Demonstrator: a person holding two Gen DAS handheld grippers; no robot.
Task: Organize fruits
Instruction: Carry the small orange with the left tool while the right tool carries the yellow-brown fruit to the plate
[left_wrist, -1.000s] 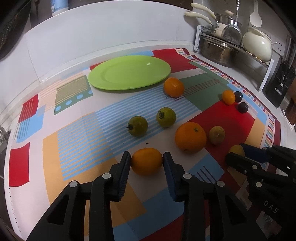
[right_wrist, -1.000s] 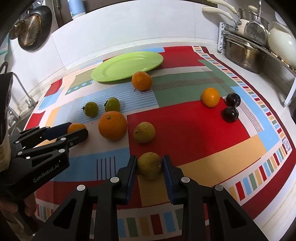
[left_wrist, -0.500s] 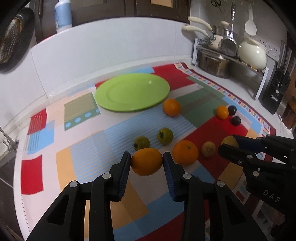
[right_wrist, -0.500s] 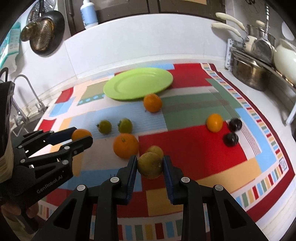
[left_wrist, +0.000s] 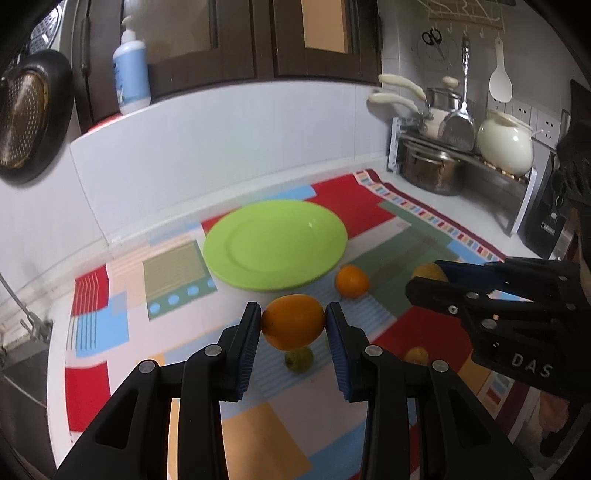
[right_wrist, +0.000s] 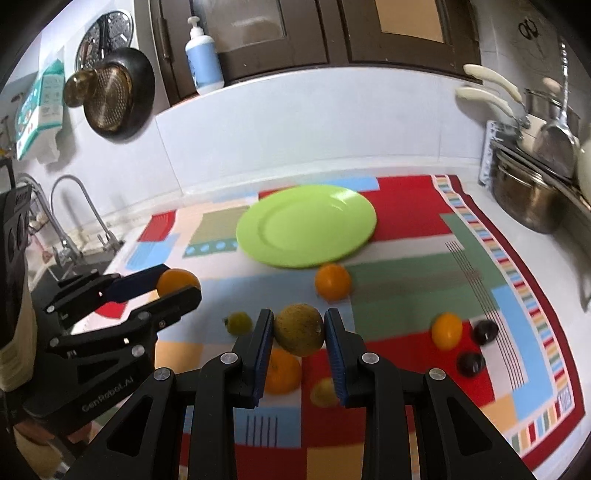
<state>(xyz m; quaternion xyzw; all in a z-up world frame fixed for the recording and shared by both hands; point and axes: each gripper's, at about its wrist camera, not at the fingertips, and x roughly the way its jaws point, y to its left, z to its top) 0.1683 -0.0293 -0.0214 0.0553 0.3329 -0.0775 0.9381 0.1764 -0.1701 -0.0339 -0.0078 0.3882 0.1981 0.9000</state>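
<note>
My left gripper (left_wrist: 293, 323) clamps an orange fruit (left_wrist: 293, 322), lifted above the desk's patterned cloth (left_wrist: 110, 325), with the green plate (left_wrist: 275, 243) at its 12 o'clock. My right gripper (right_wrist: 299, 328) pinches a yellow-green fruit (right_wrist: 299, 329) in the air; two dark plums (right_wrist: 478, 347) lie at its 3 o'clock.

The left hand-held gripper (left_wrist: 293, 326) clamps an orange fruit (left_wrist: 293, 322) above the patterned cloth (left_wrist: 177, 284).
</note>
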